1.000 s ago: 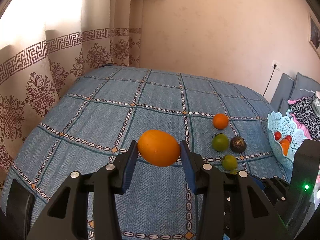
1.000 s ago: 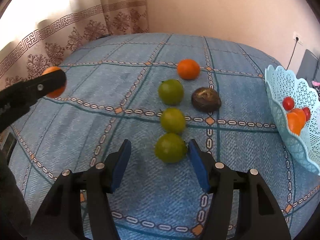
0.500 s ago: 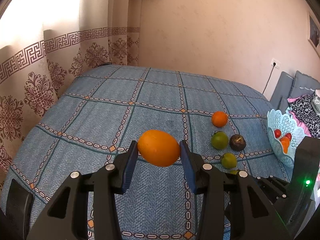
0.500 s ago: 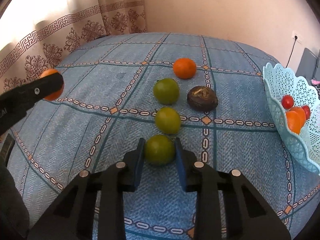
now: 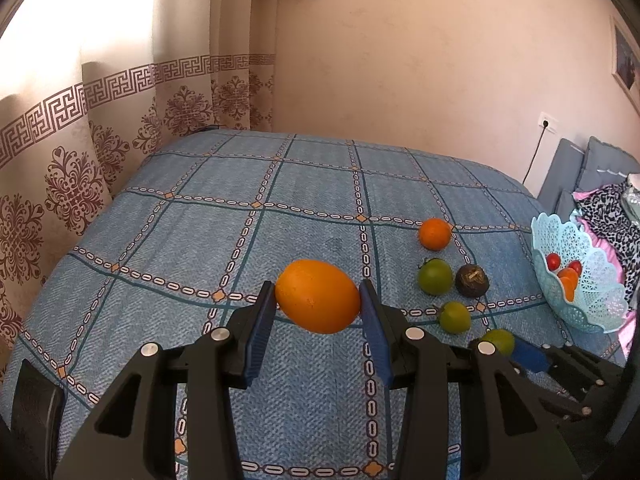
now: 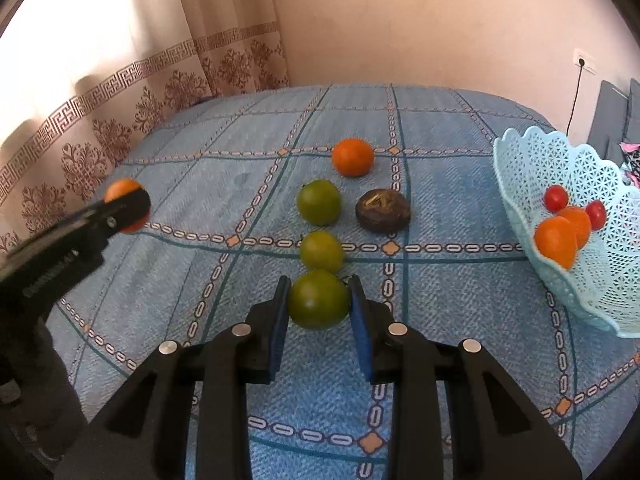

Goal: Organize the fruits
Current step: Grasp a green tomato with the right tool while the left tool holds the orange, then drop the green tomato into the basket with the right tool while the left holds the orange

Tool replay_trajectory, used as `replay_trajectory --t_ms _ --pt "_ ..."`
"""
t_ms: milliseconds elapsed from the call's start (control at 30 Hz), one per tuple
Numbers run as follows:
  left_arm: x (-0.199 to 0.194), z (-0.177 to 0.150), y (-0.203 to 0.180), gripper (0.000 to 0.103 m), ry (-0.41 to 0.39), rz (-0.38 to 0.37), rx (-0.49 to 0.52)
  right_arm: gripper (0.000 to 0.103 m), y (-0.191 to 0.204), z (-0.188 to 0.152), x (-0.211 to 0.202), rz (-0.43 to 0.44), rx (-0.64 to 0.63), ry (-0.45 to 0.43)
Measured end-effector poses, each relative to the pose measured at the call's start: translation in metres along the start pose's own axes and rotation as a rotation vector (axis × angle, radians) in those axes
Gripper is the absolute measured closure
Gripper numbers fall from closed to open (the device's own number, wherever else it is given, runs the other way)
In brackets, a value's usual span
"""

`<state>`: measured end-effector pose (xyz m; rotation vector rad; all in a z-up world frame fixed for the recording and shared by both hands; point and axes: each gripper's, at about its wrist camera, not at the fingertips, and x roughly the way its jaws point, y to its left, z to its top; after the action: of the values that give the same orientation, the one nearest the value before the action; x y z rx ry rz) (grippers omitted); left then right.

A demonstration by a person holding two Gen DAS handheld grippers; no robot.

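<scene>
Fruit gripped in both grippers above a blue checked bedspread (image 6: 460, 128).

The left gripper (image 5: 318, 312) had its jaws clamped on a large orange (image 5: 318, 296), held clear of the bedspread; the right gripper (image 6: 320, 312) had its jaws clamped on a green fruit (image 6: 319, 299) at the near end of the row. Just beyond it lay a second green fruit (image 6: 322, 251), then a third (image 6: 319, 202) beside a dark brown fruit (image 6: 383, 210), with a small orange (image 6: 353, 157) farthest off. A pale blue lattice basket (image 6: 532, 168) stood at the right, holding orange and red fruit.
</scene>
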<state>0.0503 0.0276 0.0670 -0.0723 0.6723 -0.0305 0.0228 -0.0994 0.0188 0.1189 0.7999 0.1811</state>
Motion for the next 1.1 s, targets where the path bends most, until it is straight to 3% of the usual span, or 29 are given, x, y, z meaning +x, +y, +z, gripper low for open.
replay_trajectory --t_ms 633,1100 --pt "0.004 -0.004 -0.009 0.060 0.014 -0.004 0.027 0.073 -0.043 0.011 -0.055 -0.014 0.104 -0.100" --pt "0.010 -0.006 -0.015 0.060 0.037 -0.021 0.041 0.073 -0.104 0.009 -0.085 -0.116 0.213 -0.166"
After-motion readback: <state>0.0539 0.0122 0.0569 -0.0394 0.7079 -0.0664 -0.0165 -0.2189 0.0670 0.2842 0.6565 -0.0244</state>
